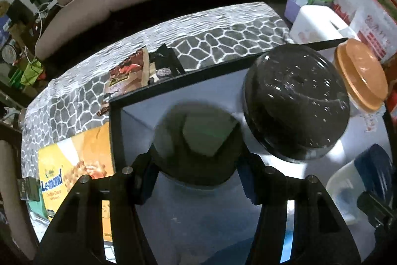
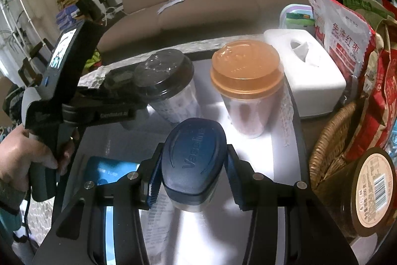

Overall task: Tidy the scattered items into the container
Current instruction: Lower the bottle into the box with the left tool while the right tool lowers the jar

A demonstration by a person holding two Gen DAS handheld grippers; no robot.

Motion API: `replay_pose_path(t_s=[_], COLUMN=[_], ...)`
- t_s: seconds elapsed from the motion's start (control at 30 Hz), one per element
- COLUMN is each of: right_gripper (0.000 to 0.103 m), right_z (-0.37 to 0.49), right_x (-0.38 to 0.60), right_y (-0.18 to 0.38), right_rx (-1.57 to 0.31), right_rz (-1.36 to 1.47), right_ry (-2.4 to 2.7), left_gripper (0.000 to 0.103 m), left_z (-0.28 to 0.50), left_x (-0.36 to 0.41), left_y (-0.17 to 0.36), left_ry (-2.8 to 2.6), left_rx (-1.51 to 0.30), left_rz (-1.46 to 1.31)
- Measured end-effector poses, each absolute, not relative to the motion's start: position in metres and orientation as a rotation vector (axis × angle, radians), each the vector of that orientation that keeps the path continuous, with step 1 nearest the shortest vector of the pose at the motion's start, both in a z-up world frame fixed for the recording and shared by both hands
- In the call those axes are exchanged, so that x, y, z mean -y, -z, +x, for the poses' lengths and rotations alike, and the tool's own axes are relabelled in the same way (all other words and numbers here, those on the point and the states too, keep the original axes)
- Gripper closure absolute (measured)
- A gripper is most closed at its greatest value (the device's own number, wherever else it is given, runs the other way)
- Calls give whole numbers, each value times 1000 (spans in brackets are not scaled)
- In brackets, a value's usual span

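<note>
My left gripper (image 1: 198,175) is shut on a dark round jar (image 1: 198,141), blurred, with a greenish patch on top. It hangs over the black-rimmed container (image 1: 173,83) with a pale floor. A black-lidded cup (image 1: 295,103) stands inside, just right of the jar, with an orange-lidded cup (image 1: 359,74) beyond it. In the right wrist view my right gripper (image 2: 193,178) is shut on a blue-lidded Vaseline jar (image 2: 193,155), low over the container's (image 2: 301,136) floor. Behind it stand the black-lidded cup (image 2: 168,81) and the orange-lidded cup (image 2: 245,81). A hand (image 2: 22,160) holds the left tool at the left.
A yellow cracker box (image 1: 74,173) and a snack packet (image 1: 129,74) lie on the stone-patterned cloth left of the container. A blue card (image 2: 109,170) lies in the container. On its right are a white tissue box (image 2: 305,81), a wicker basket (image 2: 330,141), snack bags and a brown jar (image 2: 372,190).
</note>
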State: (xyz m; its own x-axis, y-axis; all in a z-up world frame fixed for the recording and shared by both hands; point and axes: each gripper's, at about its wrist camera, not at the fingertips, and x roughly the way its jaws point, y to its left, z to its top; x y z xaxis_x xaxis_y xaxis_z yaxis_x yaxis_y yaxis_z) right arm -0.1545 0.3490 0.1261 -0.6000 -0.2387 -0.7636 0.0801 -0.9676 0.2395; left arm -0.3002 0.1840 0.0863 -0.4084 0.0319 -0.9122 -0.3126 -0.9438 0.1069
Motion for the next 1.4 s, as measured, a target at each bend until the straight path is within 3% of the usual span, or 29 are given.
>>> replay_pose_path(t_s=[0.07, 0.27, 0.4, 0.57, 0.8, 1.03, 1.17, 1.3, 1.4], right_gripper=[56, 56, 56, 56, 57, 58, 46, 45, 45], right_z=[-155, -155, -153, -159, -182, -181, -175, -174, -161], right_x=[-348, -343, -344, -352, -344, -342, -337, -317, -288], right_y=[-127, -130, -133, -131, -105, -122, -145, -151, -144], right_rx=[259, 252, 260, 302, 215, 100, -138, -456, -881], right_rz=[1306, 1297, 1298, 1360, 1592, 1634, 1568, 1531, 1425], right_ry=[2646, 2644, 2652, 2664, 2643, 2622, 2610, 2526, 2377], left_gripper=[53, 51, 44, 36, 34, 34, 34, 30, 30], left_z=[-303, -304, -292, -248, -185, -165, -161, -157, -153], left_x=[-182, -172, -150, -134, -130, -121, -108, -103, -101], left_y=[-88, -104, -134, -157, -146, -131, -128, -131, -134], left_ry=[-2454, -2462, -2485, -2455, -2388, -2360, -2349, -2365, -2351], left_rx=[-394, -329, -220, -206, -247, -258, -198, -214, -233], left_rz=[-1571, -1567, -1484, -1364, -1315, -1327, -1310, -1264, -1236])
